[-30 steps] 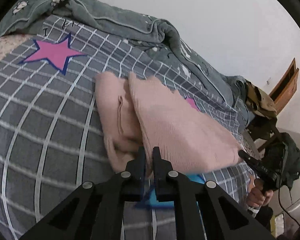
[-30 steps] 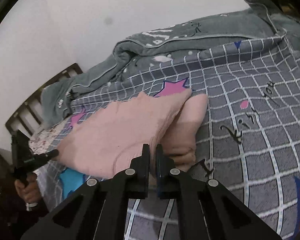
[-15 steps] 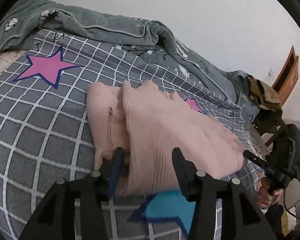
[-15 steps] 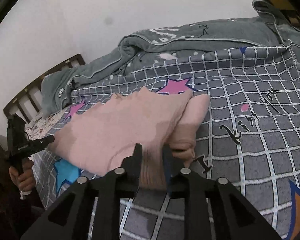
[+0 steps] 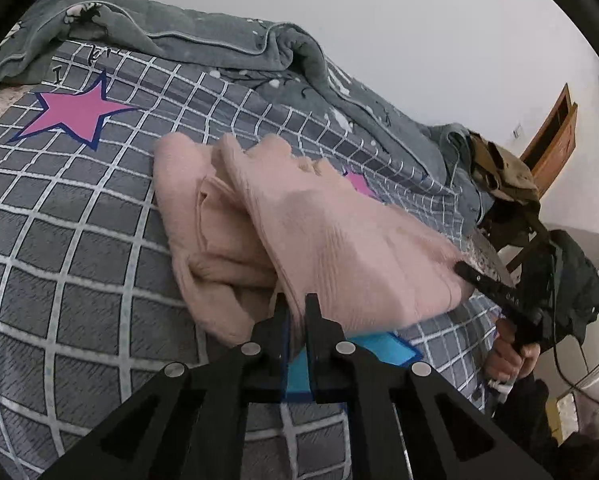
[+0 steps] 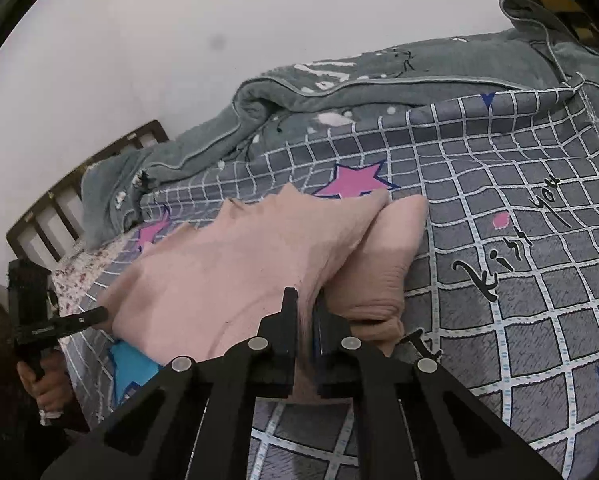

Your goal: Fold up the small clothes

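My left gripper [image 5: 295,304] has its fingers [image 5: 281,312] drawn narrow, pinching the near edge of the pink garment [image 5: 339,248]. My right gripper [image 6: 304,300] matches it, its fingers [image 6: 289,304] closed tight on another stretch of the same pink hem, with cloth running down between them.

Just ahead of both pairs of fingers the upper layer of the garment is lifted off the bed, stretched between the two grips. Under it, to the left of my left fingers and to the right of my right fingers, the lower layer lies bunched in soft rolls on the grey checked bedsheet [image 5: 79,240].

A blue star [image 5: 379,350] printed on the sheet shows right beneath the raised edge. Off to the side of the left fingers, at the far end of the cloth, I see the right gripper's black body with my hand [image 5: 507,360] around its handle.

Further out lies a pink star [image 5: 75,114], and the words "Kiss you" [image 6: 507,248] beyond the right fingers. Farthest back, a grey-green quilt [image 6: 379,88] is heaped against the white wall [image 6: 179,40].
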{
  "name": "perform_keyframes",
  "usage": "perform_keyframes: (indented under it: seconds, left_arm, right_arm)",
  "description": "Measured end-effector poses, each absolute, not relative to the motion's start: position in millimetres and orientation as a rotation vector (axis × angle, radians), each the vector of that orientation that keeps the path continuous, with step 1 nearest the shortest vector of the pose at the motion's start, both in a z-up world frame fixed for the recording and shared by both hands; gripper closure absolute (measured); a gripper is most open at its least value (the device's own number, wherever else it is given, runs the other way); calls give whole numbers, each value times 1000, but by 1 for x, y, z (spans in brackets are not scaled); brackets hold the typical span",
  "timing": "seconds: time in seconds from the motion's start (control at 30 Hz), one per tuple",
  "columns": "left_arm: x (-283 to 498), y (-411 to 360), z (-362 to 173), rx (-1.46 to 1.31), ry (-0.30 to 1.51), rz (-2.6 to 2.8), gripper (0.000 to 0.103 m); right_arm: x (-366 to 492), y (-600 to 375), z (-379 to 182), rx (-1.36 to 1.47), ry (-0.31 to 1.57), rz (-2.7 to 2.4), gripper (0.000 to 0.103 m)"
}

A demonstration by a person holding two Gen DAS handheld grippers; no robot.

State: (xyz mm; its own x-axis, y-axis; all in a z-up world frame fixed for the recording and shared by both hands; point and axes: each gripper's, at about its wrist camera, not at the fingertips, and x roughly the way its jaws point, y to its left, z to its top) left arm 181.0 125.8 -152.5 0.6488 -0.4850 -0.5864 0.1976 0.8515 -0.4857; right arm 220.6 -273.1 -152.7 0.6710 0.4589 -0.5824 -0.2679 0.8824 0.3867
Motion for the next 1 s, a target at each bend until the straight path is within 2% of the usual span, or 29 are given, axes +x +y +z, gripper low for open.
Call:
perform_keyframes:
  seconds: [0.13,0.2,0.27,0.33,0.4,0.6,0.7,0.9,0.93,0.97,1.0]
  left_arm:
    - [181,131,-149,-403,754,-363,95]
    - [182,131,-143,-386,727,-319,85]
    - [185,129,-138,-360,709,-295,53]
    - [188,123,-131,-330,664,-281,43]
    - [196,117,-127,-309,657,-278,43]
    - [240,104,-120,-291,680,-223,43]
    - [275,103,-115,-293,721,-164,43]
    - [332,109,-131,-287,824,-75,45]
    - [337,110,-136,-294,848,-65,49]
    - [341,112,-143,-307,862,-74,65]
    - [344,113,-150,-318,876,-88,77]
  right_arm:
    - [223,-270,-157,228,766,389,94]
    - [224,-271,-158,212,790,389,92]
    - [223,-274,-155,222,778,391,91]
    - [223,-277,-151,233,757,388,84]
    - [226,-277,-145,236,730,380,78]
    - [258,-266,-136,231,735,348,76]
    - [280,-260,-138,196,764,329,69]
    - [329,-260,-161,148,867,287,69]
    - [337,-260,-167,158,895,296,69]
    - [343,-260,-172,170,922,312,69]
    - [351,-260,-177,178,951,321,74]
